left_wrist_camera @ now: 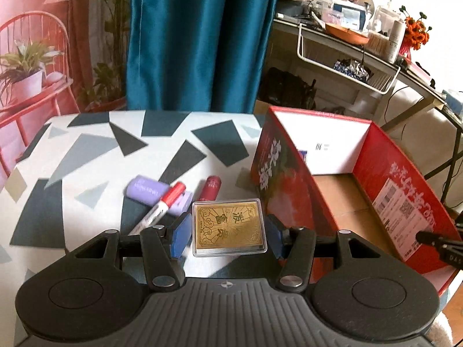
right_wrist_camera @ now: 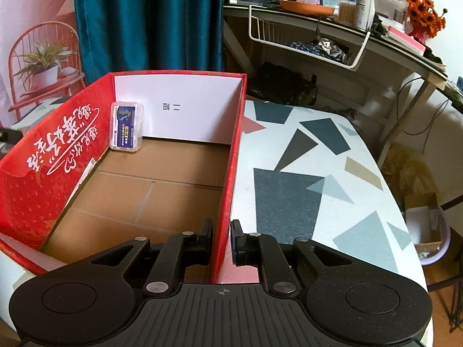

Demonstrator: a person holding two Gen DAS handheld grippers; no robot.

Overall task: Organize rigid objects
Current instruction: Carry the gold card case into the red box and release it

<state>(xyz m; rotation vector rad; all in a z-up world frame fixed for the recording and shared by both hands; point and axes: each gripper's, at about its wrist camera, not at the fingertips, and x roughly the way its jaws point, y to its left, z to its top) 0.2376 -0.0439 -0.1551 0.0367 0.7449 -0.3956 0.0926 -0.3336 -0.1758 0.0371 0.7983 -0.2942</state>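
The gold card case (left_wrist_camera: pixel 229 227), a clear plastic box with a gold patterned face, sits between the blue pads of the left gripper (left_wrist_camera: pixel 228 235). The left fingers (left_wrist_camera: pixel 181 234) flank its two short sides and appear clenched on it, though the fisheye view makes the contact on the right pad hard to confirm. The case seems to be off the worktop (left_wrist_camera: pixel 86 156), which shows beneath and behind it.

Just beyond the case on the patterned worktop lie a red-capped marker (left_wrist_camera: pixel 162 208), a lilac rectangular block (left_wrist_camera: pixel 157 195) under the marker's tip end, and a small dark-red tube (left_wrist_camera: pixel 209 188) beside them. The marker crosses over the lilac block at a slant.

To the right of these stands the red cardboard box (left_wrist_camera: pixel 292 173), open on top, with a brown floor and a white inner end wall. In the right wrist view a second clear card case (right_wrist_camera: pixel 127 127) with a blue printed face leans upright in the far left corner of that box, touching the white wall and the red side wall.

The right gripper (right_wrist_camera: pixel 222 241) straddles the near right wall of the box; its fingers (right_wrist_camera: pixel 238 243) are clenched on that wall, one pad inside and one outside.

Behind the worktop hangs a teal curtain (left_wrist_camera: pixel 199 37).
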